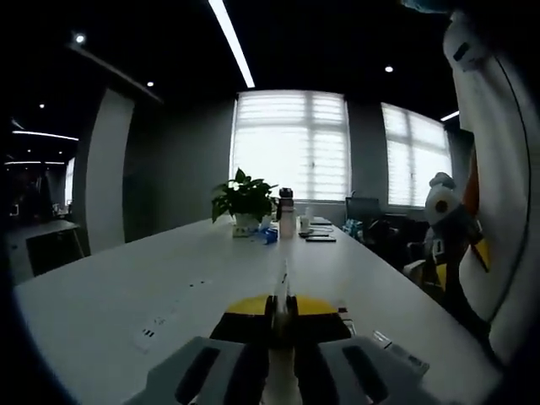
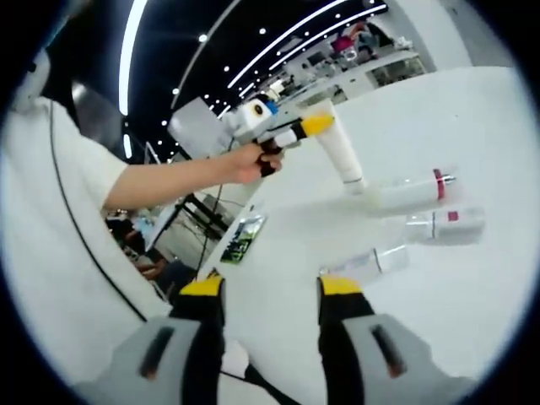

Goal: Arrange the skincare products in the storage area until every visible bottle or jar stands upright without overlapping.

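Note:
In the right gripper view three skincare bottles lie on their sides on the white table: a white bottle with a red band, a clear bottle with a pink label and a small clear bottle. Above them a hand holds my left gripper, its yellow jaws shut on a white tube that points down toward the white bottle. My right gripper is open and holds nothing, just short of the small clear bottle. In the left gripper view my left gripper has its jaws pressed together.
A greenish packet lies near the table edge. The left gripper view runs down the long table to a potted plant, a dark-capped bottle and flat items. A person in white and a plush toy are at the right.

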`<state>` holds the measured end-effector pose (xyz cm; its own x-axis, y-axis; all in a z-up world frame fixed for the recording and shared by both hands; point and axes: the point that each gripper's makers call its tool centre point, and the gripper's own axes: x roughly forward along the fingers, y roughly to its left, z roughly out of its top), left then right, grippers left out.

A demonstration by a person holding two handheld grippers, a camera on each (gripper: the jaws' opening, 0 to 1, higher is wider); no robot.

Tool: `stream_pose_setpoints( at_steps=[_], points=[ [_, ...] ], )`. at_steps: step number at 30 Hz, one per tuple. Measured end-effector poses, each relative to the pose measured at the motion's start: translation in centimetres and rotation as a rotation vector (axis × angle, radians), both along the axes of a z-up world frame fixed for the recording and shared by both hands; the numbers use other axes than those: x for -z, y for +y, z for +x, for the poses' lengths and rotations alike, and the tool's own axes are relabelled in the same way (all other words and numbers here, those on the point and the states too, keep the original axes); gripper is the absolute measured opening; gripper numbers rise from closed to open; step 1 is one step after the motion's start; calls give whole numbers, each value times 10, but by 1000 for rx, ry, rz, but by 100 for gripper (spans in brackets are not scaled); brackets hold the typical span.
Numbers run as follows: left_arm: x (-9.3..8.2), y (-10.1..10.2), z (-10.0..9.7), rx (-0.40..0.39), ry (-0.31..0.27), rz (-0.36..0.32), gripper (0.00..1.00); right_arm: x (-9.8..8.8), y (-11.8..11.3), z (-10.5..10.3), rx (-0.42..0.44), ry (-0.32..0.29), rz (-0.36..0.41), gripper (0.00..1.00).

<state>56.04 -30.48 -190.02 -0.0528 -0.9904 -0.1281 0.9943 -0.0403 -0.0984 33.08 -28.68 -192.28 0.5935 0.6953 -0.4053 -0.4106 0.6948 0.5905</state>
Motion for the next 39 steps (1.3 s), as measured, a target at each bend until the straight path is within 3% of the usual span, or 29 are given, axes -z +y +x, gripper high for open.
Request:
stream_pose_setpoints(
  at_steps=[13, 16, 22, 28, 30, 39],
  points=[
    [1, 2, 5, 27, 37, 11, 9, 2, 7, 0, -25, 4, -7, 42],
    [9, 3, 4, 24, 30, 52, 11, 3, 8, -1, -21, 4, -6, 42],
    [9, 1, 2, 39, 34, 32, 9, 4, 7, -8, -9, 8, -8, 42],
    [8, -9, 1, 40, 20, 28, 7, 6, 5, -15, 5, 12, -12, 42],
    [7, -23, 2, 33, 22, 12, 7, 6, 2, -18, 22, 16, -14, 42],
    [3, -51, 7, 24, 22, -7, 7, 6, -5, -18, 56, 20, -17, 41]
  ],
)
